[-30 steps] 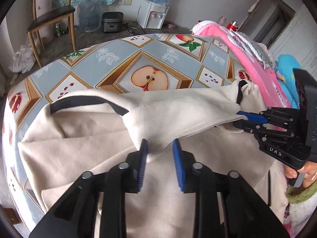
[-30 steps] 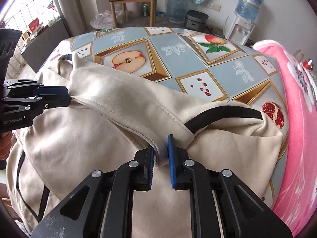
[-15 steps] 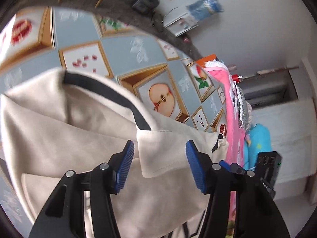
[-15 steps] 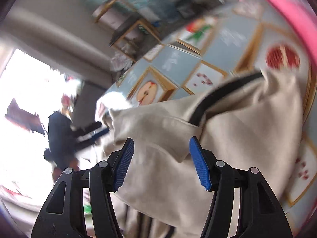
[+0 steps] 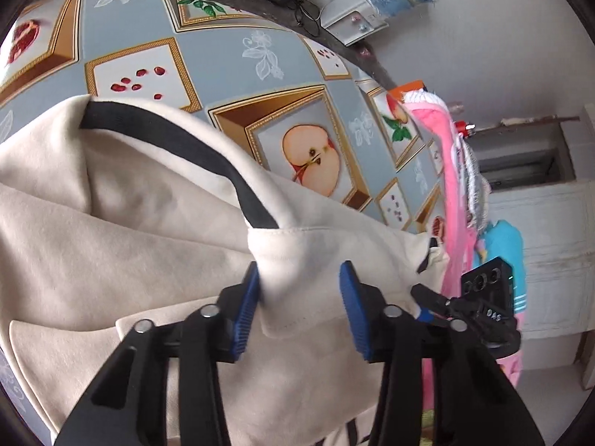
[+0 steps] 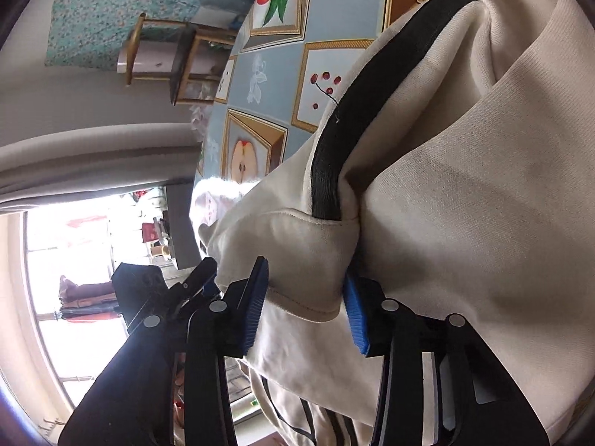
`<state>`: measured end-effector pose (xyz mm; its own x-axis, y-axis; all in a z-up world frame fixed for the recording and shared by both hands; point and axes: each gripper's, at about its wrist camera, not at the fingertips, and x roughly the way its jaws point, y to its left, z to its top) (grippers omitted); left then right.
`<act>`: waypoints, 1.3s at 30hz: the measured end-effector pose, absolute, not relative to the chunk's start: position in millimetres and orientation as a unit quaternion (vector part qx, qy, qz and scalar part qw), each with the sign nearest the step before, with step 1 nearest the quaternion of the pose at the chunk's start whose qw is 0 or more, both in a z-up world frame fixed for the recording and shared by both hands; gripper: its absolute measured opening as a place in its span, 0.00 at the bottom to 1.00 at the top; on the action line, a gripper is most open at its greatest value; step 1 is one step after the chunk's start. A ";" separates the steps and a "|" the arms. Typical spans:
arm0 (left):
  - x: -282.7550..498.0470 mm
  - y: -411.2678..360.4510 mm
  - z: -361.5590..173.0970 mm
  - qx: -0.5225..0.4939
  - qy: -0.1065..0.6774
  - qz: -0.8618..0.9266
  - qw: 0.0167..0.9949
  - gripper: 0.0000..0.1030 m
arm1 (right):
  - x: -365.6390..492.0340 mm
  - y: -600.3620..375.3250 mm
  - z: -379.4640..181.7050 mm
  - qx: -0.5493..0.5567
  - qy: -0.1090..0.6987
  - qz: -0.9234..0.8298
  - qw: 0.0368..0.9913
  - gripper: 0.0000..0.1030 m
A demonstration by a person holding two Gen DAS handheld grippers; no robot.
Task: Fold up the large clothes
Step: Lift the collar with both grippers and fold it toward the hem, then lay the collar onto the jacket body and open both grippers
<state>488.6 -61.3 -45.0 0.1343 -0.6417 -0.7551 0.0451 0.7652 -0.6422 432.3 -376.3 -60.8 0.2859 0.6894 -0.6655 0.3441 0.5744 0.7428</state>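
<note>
A cream garment (image 5: 130, 241) with a black stripe (image 5: 186, 141) lies bunched on the fruit-patterned table (image 5: 230, 70). My left gripper (image 5: 301, 297) is closing around a folded hem corner beside the stripe's end. Cloth fills the gap and touches both blue pads. My right gripper (image 6: 305, 293) is closing likewise on the other hem corner of the cream garment (image 6: 465, 204), below its black stripe (image 6: 353, 119). That fold bulges between the pads. Each gripper shows in the other's view: the right gripper (image 5: 420, 293) at the far corner, the left gripper (image 6: 208, 271) at the left.
A pile of pink clothes (image 5: 450, 171) and a blue cloth (image 5: 502, 241) sit at the table's right side. A water dispenser (image 5: 364, 22) stands by the far wall. A wooden chair (image 6: 178, 59) and a bright window (image 6: 74, 260) are beyond the table (image 6: 260, 74).
Both grippers let go of the hem, opened wide and rolled sharply. Their jaws have since narrowed onto the folded hem corners. The hem has dropped lower onto the garment.
</note>
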 end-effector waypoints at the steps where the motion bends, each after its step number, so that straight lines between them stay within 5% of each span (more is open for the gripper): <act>1: 488.6 -63.8 -44.8 -0.228 0.609 -0.240 0.721 0.21 | 433.3 -376.8 -60.1 0.438 0.582 0.130 0.673 0.21; 4: 490.5 -68.4 -42.5 -0.198 0.591 -0.244 0.743 0.12 | 439.8 -372.2 -49.9 0.389 0.576 0.130 0.707 0.12; 15: 495.6 -115.0 -29.9 0.044 0.503 -0.239 0.830 0.08 | 466.3 -307.6 -22.5 -0.002 0.541 0.091 0.836 0.10; 22: 477.2 -115.8 -32.3 0.112 0.490 -0.264 0.823 0.08 | 452.1 -308.9 -33.7 -0.068 0.543 0.129 0.827 0.10; 28: 470.3 -120.6 -36.9 0.132 0.485 -0.257 0.826 0.10 | 443.0 -324.1 -20.0 -0.026 0.536 0.117 0.836 0.22; 30: 471.9 -119.3 -36.9 0.125 0.489 -0.256 0.825 0.10 | 435.7 -331.7 -3.9 -0.014 0.512 0.077 0.855 0.44; 32: 471.7 -117.1 -37.3 0.117 0.490 -0.258 0.825 0.10 | 423.1 -335.5 13.5 -0.020 0.474 0.041 0.879 0.47; 39: 473.8 -110.9 -38.1 0.089 0.495 -0.255 0.825 0.11 | 439.5 -296.0 9.9 0.058 0.490 0.159 0.855 0.10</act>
